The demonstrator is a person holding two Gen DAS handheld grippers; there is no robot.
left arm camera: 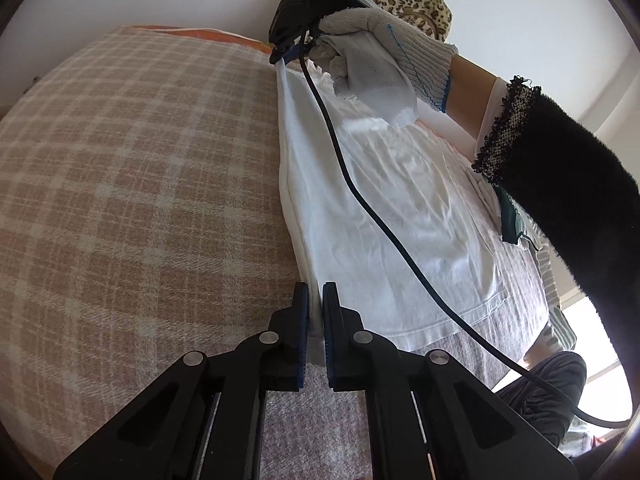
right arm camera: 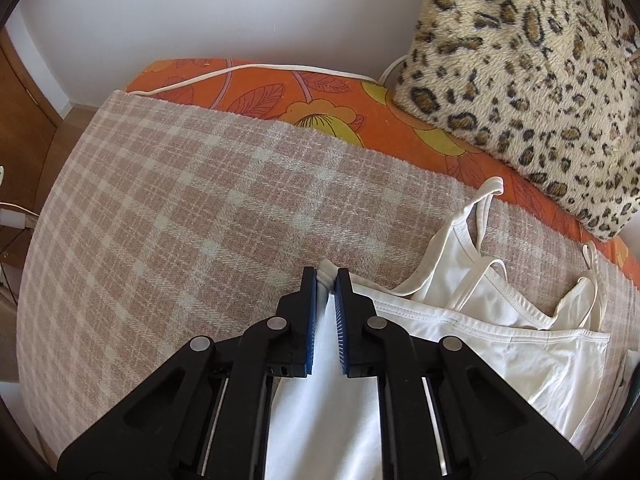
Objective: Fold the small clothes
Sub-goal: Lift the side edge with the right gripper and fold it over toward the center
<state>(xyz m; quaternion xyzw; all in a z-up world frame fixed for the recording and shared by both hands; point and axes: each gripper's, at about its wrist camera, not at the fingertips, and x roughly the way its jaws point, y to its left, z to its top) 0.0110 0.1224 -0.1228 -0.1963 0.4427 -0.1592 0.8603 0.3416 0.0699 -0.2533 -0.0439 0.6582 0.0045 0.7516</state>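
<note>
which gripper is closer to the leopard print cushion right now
Right. The right gripper pinches the white top at its end nearest the leopard cushion; the left gripper clamps the opposite end.

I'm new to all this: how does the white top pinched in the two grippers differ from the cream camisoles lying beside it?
The white top is bright white and stretched taut between the left gripper and right gripper; the cream camisoles are off-white and lie loose in a heap. The camisoles show thin straps; the top shows none here. All sit over the checked blanket.
</note>
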